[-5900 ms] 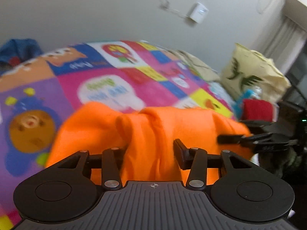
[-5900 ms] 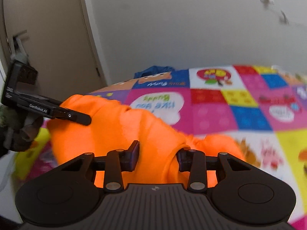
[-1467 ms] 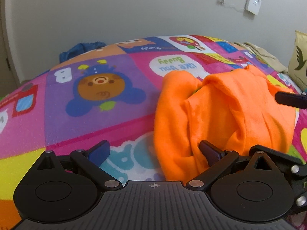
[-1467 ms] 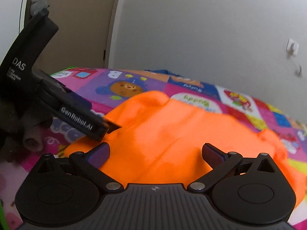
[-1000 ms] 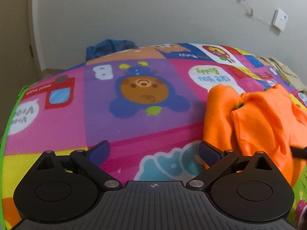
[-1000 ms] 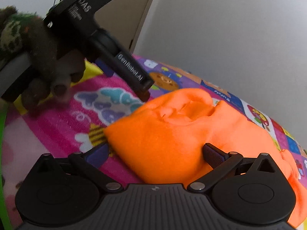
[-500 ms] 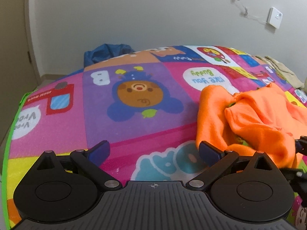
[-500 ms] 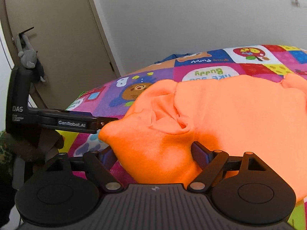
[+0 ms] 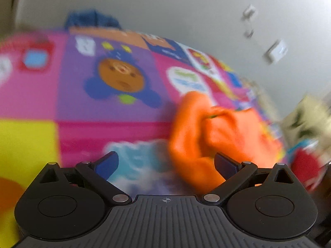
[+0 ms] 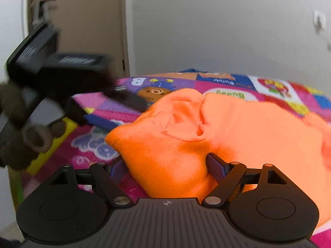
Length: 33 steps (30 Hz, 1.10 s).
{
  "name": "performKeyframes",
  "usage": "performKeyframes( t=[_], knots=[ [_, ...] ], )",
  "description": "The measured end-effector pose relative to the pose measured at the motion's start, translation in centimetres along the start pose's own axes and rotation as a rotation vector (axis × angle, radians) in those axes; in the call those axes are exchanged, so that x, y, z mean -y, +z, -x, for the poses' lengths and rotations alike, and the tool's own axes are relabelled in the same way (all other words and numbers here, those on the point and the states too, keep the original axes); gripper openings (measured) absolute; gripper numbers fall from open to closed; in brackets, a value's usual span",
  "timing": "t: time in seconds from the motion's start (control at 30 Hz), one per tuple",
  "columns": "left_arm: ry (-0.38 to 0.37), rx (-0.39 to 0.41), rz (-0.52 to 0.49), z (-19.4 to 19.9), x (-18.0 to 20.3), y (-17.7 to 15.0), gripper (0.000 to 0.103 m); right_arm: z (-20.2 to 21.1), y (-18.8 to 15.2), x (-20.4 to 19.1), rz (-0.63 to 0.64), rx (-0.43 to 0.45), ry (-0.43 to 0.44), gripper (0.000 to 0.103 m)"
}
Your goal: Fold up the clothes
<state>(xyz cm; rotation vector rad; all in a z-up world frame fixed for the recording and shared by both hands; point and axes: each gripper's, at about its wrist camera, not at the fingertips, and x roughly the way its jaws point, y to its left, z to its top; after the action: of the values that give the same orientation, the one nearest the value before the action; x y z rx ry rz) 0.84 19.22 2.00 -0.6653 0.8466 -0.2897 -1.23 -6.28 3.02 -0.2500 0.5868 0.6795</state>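
Note:
An orange garment (image 10: 238, 128) lies bunched on the colourful play mat (image 10: 93, 144). In the right wrist view its near corner sits between the fingers of my right gripper (image 10: 167, 167), which stand apart with the thick fold filling the gap. My left gripper (image 9: 165, 165) is open and empty; in its blurred view the orange garment (image 9: 209, 136) lies to the right, touching its right finger. The left gripper also shows in the right wrist view (image 10: 107, 111), open, just left of the garment.
A blue cloth heap (image 9: 91, 20) lies at the mat's far edge by the wall. A door (image 10: 78, 31) stands at the left. A cream bag (image 9: 306, 119) and a red item (image 9: 304, 165) sit at the right.
My left gripper has swung toward the garment and its view is now blurred. My right gripper's fingers stay around the garment's near corner, as half a second ago.

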Motion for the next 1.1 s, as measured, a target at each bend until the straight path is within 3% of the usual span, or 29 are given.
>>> performKeyframes(
  t=[0.1,0.17,0.23,0.27,0.4,0.47,0.57,0.7,0.83,0.97,1.1],
  knots=[
    [-0.024,-0.014,-0.021,-1.9,1.5,0.2,0.101,0.4,0.0,-1.1,0.078,0.013,-0.039,0.082],
    [-0.058,-0.041,-0.037,-3.2,2.7,0.1,0.1,0.6,0.0,-2.0,0.129,0.023,-0.061,0.088],
    [-0.091,-0.07,-0.052,-4.5,3.8,-0.1,0.088,0.6,-0.1,-2.8,0.178,0.032,-0.077,0.09],
    [-0.095,-0.079,-0.057,-4.9,4.3,0.0,0.069,0.5,-0.1,-3.1,0.203,0.035,-0.086,0.092],
    [-0.169,-0.071,-0.021,-4.5,5.4,0.8,0.067,-0.6,0.4,-4.2,0.29,0.07,-0.143,0.091],
    [-0.2,-0.066,-0.039,-3.8,6.4,1.1,0.07,-0.9,1.4,-3.2,0.219,0.077,-0.141,0.072],
    [-0.221,-0.053,-0.092,-3.0,8.0,1.5,0.077,-0.4,2.3,0.8,-0.027,0.062,-0.05,0.055],
    [-0.226,0.046,-0.117,-1.0,8.5,2.9,0.085,0.5,2.1,7.1,-0.4,0.05,0.098,0.05],
    [-0.144,0.161,-0.121,0.1,8.0,4.4,0.09,1.7,-0.6,13.4,-0.779,0.077,0.245,0.048],
    [-0.093,0.138,-0.148,-1.7,8.1,4.1,0.093,3.5,-2.6,15.8,-0.899,0.131,0.246,0.048],
    [-0.075,0.074,-0.19,-4.1,8.7,3.1,0.094,5.2,-3.9,16.6,-0.857,0.12,0.152,0.048]
  ],
)
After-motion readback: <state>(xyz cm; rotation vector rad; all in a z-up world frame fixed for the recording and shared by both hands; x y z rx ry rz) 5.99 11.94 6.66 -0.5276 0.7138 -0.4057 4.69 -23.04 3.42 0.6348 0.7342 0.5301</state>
